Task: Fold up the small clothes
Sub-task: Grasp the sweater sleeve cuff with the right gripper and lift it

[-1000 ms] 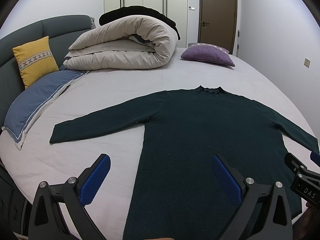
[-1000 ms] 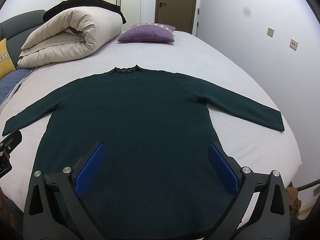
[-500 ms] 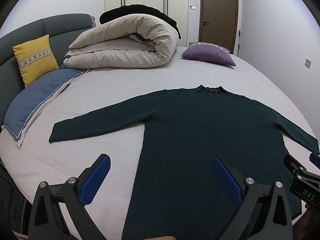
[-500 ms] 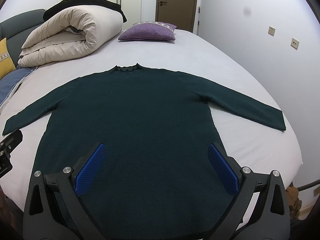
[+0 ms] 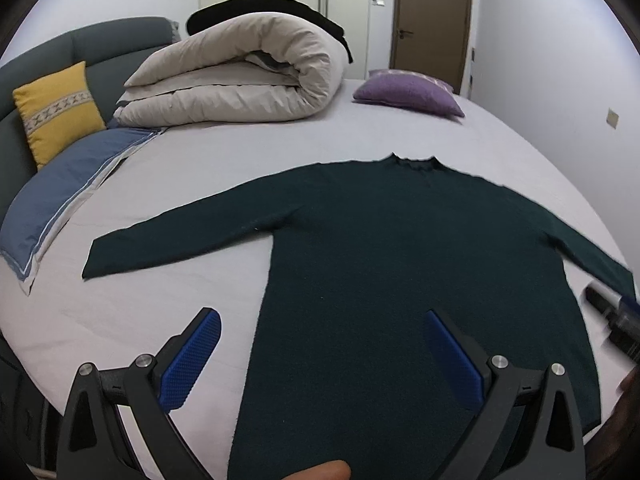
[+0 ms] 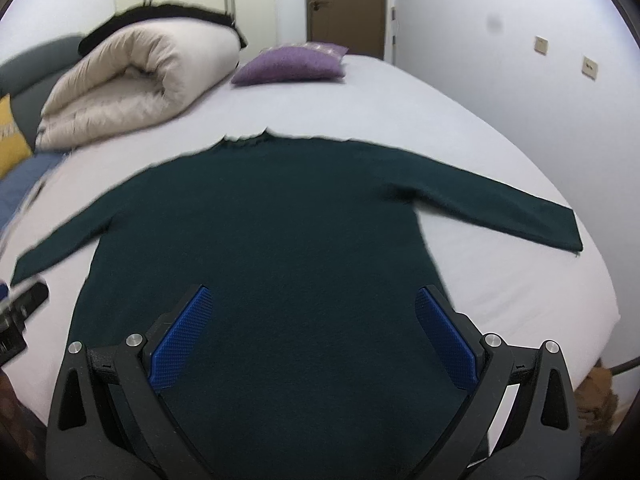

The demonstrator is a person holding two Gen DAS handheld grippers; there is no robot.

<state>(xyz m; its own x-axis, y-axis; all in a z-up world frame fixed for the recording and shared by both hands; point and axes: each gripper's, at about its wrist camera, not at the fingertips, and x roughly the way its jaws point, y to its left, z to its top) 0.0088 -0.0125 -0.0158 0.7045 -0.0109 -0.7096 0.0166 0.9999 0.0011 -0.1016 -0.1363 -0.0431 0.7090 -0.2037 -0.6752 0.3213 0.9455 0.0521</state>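
A dark green long-sleeved sweater (image 5: 400, 248) (image 6: 264, 232) lies flat on the light bed sheet (image 5: 168, 280), collar away from me, both sleeves spread out sideways. My left gripper (image 5: 320, 356) hovers open over the sweater's lower left edge, with nothing between its blue pads. Over the lower middle of the sweater my right gripper (image 6: 312, 336) also stands open and holds nothing. The other gripper's tip shows at the right edge of the left wrist view and at the left edge of the right wrist view.
A rolled beige duvet (image 5: 236, 80) with a black garment on top lies at the head of the bed. A purple cushion (image 5: 408, 92), a yellow cushion (image 5: 60, 104) and a blue pillow (image 5: 60, 192) sit around it. The bed's right edge (image 6: 600, 312) drops off near a wall.
Both grippers have tilted and shifted slightly, and the right wrist view is now blurred by motion. The sweater has not moved. Both grippers stay open.
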